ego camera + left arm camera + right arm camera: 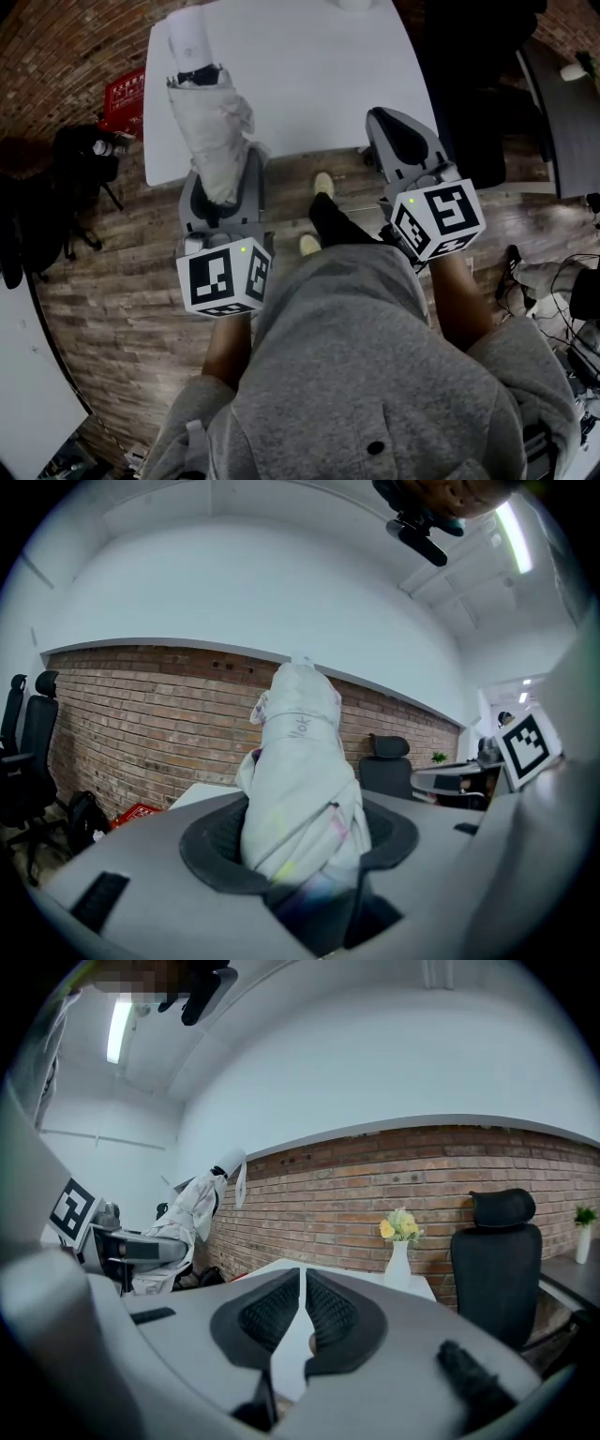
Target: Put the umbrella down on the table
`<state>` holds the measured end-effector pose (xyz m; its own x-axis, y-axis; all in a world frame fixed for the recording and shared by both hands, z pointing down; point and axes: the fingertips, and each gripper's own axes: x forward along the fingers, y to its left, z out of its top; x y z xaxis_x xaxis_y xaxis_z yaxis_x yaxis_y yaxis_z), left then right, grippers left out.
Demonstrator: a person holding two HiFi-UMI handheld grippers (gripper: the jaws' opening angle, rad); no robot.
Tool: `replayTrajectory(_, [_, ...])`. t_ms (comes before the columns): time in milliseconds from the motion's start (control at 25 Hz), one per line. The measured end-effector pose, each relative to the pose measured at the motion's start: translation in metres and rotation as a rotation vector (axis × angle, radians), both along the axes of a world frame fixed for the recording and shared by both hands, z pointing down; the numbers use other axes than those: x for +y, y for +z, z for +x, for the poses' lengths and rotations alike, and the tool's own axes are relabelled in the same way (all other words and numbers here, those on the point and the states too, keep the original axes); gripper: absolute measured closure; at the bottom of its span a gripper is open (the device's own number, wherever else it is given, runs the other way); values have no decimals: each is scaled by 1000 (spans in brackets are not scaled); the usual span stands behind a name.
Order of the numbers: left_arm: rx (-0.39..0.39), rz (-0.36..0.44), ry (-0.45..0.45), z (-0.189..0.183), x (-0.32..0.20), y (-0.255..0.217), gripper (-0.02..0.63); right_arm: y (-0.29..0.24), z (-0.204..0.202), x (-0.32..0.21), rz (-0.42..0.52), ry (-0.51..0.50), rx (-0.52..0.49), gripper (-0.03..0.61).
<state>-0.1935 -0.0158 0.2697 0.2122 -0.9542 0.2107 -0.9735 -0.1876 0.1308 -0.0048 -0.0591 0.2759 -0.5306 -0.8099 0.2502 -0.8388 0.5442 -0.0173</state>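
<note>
A folded white umbrella point(212, 120) with a black strap near its far end sticks out forward and upward from my left gripper point(225, 174), whose jaws are shut on its lower part. In the head view its far end lies over the near left corner of the white table point(309, 66). The left gripper view shows the umbrella point(300, 771) filling the gap between the pads of that gripper point(302, 844). My right gripper point(382, 116) is shut with nothing in it, at the table's near edge; in its own view the pads point(302, 1286) meet.
A black office chair point(487, 84) stands right of the table. On the wooden floor to the left are a red box point(124, 98) and a black bag point(80, 155). A white vase of flowers point(399, 1251) stands on the table's far end, before a brick wall.
</note>
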Motion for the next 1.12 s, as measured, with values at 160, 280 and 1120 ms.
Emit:
replayTrajectory(160, [-5,-12,2,4,-25,2,362,3,5,-25,-9,6,-4,543])
replayTrajectory(280, [-9,-22,5,6,-44,4,362,4,9,-45,-16,9,-5,543])
replayTrajectory(1120, [-27,-87,-31,14,-160,18,362,19,12,-169,-68,-27,-23,543])
